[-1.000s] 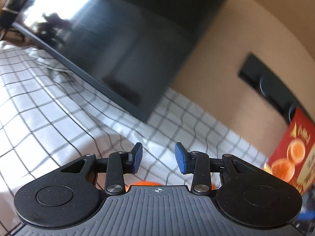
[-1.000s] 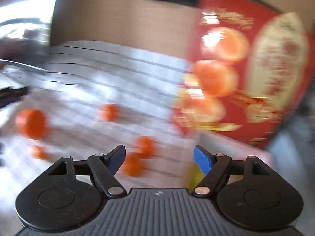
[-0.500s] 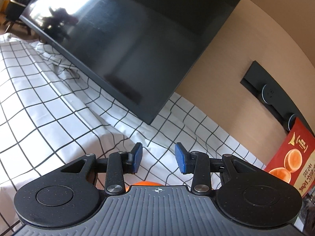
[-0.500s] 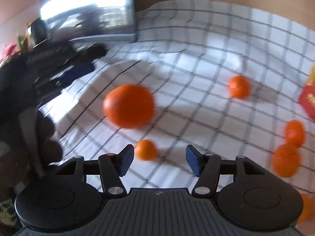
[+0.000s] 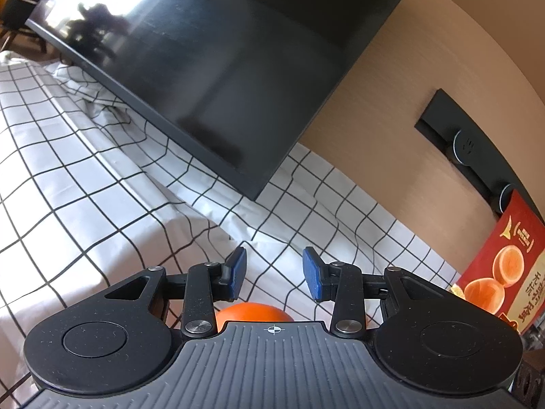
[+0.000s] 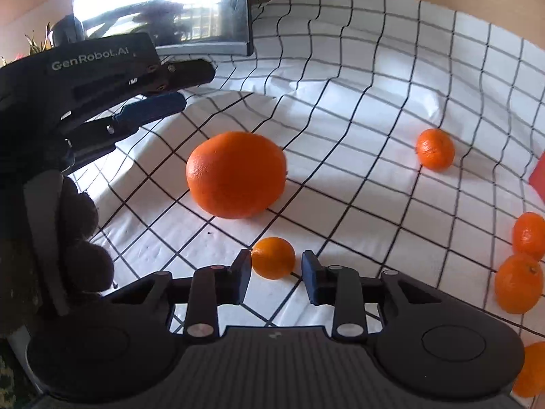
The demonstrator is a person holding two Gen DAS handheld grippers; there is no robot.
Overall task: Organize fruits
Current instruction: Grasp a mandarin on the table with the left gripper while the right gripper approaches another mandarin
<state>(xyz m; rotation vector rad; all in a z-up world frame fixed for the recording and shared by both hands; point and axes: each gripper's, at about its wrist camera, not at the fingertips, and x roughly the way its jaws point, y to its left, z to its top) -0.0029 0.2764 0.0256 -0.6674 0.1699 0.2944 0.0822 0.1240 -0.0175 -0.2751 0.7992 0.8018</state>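
A large orange point(image 6: 235, 174) lies on the checked cloth point(image 6: 374, 109); its top also shows under my left gripper point(image 5: 253, 312). A small mandarin point(image 6: 273, 257) lies just ahead of my right gripper point(image 6: 276, 272), between the open fingertips but not held. Another mandarin point(image 6: 435, 149) lies far right, and several more point(image 6: 517, 283) sit at the right edge. My left gripper point(image 5: 274, 270) is open and empty above the large orange; it also shows in the right wrist view point(image 6: 150, 102).
A dark monitor point(image 5: 211, 61) leans over the cloth behind the fruit. A red fruit box point(image 5: 504, 272) stands at the right by the tan wall point(image 5: 391, 95). The cloth is rumpled in folds.
My right gripper swung left from the red box to the fruit, came down close to the small mandarin, and its fingers narrowed. My left gripper stayed nearly still.
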